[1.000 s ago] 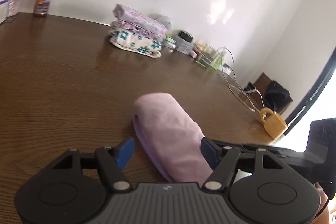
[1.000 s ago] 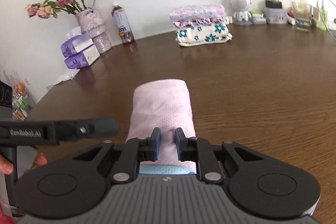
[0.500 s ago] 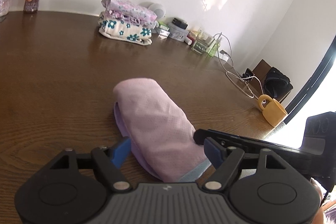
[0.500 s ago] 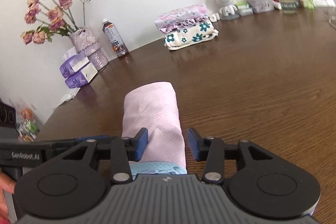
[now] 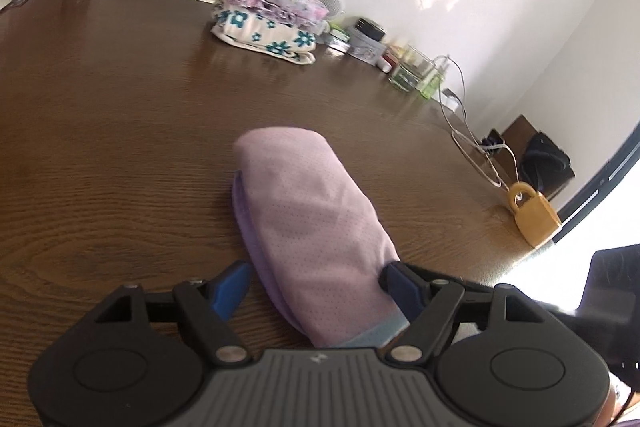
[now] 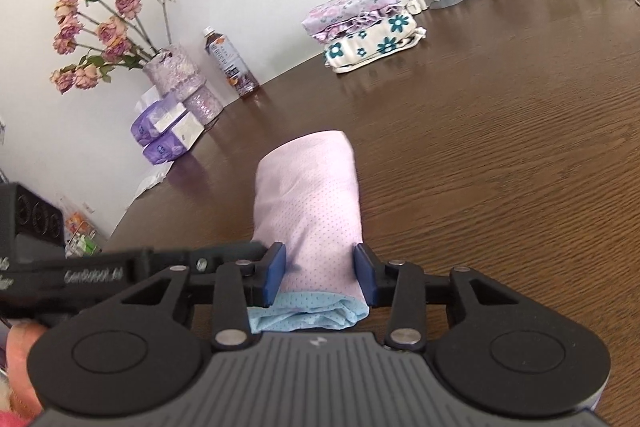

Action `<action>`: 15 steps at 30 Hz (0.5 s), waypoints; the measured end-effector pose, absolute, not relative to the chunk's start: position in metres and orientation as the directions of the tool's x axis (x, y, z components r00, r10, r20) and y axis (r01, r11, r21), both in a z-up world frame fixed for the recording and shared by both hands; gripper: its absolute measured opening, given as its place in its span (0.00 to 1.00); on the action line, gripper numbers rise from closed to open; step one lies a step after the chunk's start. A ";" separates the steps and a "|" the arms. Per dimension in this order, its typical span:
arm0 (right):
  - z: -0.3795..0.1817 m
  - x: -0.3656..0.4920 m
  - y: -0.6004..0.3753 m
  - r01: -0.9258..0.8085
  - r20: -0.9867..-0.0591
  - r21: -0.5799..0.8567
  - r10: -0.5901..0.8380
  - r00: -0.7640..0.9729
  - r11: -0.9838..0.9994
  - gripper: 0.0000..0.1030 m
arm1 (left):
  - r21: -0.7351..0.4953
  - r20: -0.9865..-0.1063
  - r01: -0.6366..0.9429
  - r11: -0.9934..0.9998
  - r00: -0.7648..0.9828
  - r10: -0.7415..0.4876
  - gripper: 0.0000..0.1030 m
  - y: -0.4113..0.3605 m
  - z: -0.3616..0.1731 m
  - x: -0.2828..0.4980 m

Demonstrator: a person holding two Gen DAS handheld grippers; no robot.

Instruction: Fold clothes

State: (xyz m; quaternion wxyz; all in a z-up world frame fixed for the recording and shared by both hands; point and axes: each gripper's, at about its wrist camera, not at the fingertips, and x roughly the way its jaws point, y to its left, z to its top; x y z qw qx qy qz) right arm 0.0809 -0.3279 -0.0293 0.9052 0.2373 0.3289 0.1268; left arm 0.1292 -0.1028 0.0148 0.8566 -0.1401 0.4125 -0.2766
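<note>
Both the left hand-held gripper (image 5: 316, 283) and right hand-held gripper (image 6: 320, 275) straddle the folded pink garment (image 6: 310, 199), jaws spread

- Folded garment (image 5: 308, 215): pale pink, dotted mesh fabric, folded into a compact oblong bundle lying flat on the brown wooden bench (image 5: 120, 115).
- Far end rounded by the fold; near end shows a light blue band (image 6: 308, 315) of fabric.
- A lilac layer (image 5: 250, 227) shows along one lower edge.
- Stack of folded floral clothes (image 6: 364, 25): near the wall, well apart.
</note>
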 end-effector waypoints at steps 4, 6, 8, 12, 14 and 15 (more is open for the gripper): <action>-0.026 0.078 -0.332 -0.071 -0.519 0.526 0.387 0.762 0.847 0.38 | -0.469 -0.626 0.348 0.812 0.517 -0.584 0.72 -0.097 0.017 0.129; -0.027 0.080 -0.337 -0.053 -0.517 0.539 0.379 0.767 0.841 0.38 | -0.469 -0.628 0.352 0.810 0.513 -0.586 0.72 -0.097 0.017 0.129; -0.030 0.083 -0.341 -0.038 -0.521 0.552 0.380 0.764 0.833 0.38 | -0.466 -0.631 0.363 0.807 0.504 -0.590 0.72 -0.099 0.015 0.128; -0.034 0.085 -0.339 -0.051 -0.524 0.560 0.401 0.751 0.827 0.38 | -0.467 -0.637 0.378 0.799 0.484 -0.601 0.58 -0.104 0.011 0.127; -0.034 0.084 -0.337 -0.063 -0.526 0.552 0.405 0.748 0.832 0.37 | -0.470 -0.638 0.380 0.796 0.477 -0.605 0.49 -0.106 0.009 0.126; -0.034 0.084 -0.336 -0.067 -0.527 0.547 0.405 0.747 0.835 0.35 | -0.468 -0.636 0.384 0.796 0.479 -0.605 0.48 -0.106 0.009 0.125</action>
